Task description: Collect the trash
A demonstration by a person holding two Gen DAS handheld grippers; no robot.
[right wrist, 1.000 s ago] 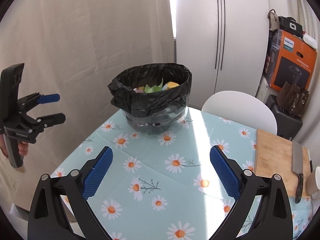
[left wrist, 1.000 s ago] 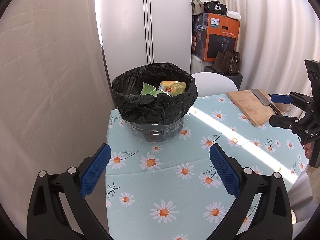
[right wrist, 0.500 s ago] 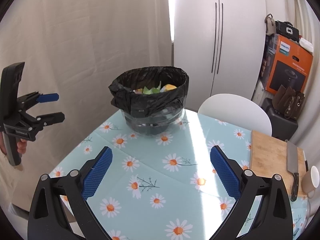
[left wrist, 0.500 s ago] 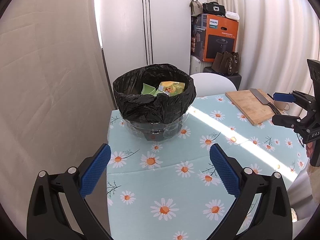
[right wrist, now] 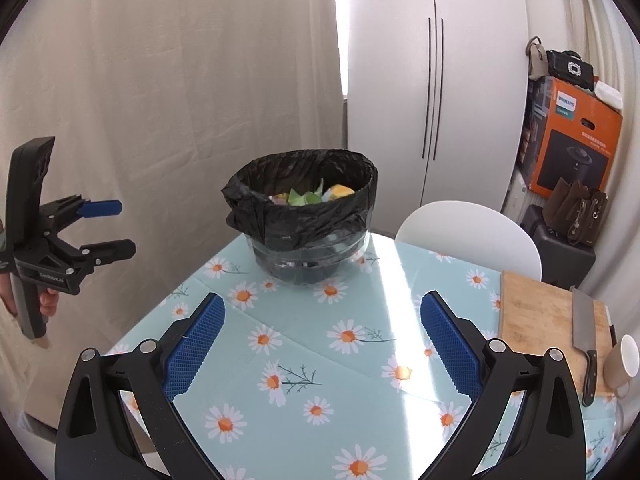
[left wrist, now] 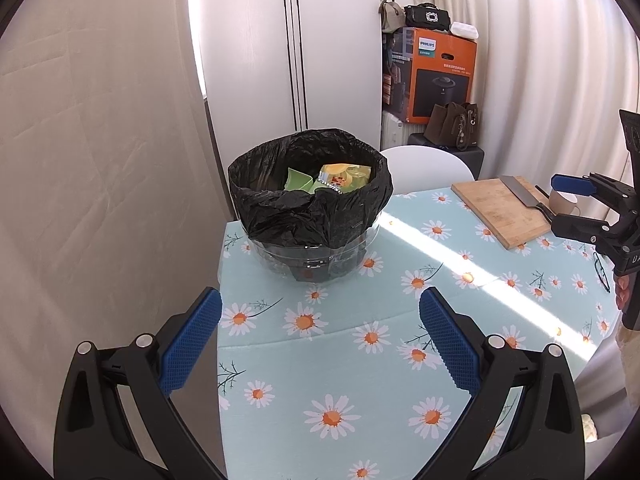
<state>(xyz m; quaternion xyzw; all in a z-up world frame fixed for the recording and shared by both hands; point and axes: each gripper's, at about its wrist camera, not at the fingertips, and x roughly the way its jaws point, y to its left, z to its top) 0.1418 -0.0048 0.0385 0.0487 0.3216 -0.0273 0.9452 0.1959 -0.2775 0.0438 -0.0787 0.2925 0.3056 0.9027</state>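
A clear bin lined with a black bag [left wrist: 310, 208] stands at the far corner of the daisy-print table [left wrist: 360, 360]; it also shows in the right wrist view [right wrist: 304, 216]. Green and yellow wrappers [left wrist: 332, 178] lie inside it. My left gripper [left wrist: 320, 320] is open and empty, held above the near table edge, well short of the bin. My right gripper [right wrist: 322, 324] is open and empty, above the table in front of the bin. Each gripper shows in the other's view: the right one [left wrist: 568, 208] and the left one [right wrist: 108, 228].
A wooden cutting board [right wrist: 548, 312] with a cleaver [right wrist: 584, 336] and a mug [right wrist: 622, 360] lies at the table's right side. A white chair [right wrist: 468, 232] stands behind the table. Curtains, a white cupboard and stacked boxes with bags [left wrist: 432, 76] stand beyond.
Both grippers have drawn back and risen slightly, so the bin sits a little farther off in both views. Both stay open and empty.
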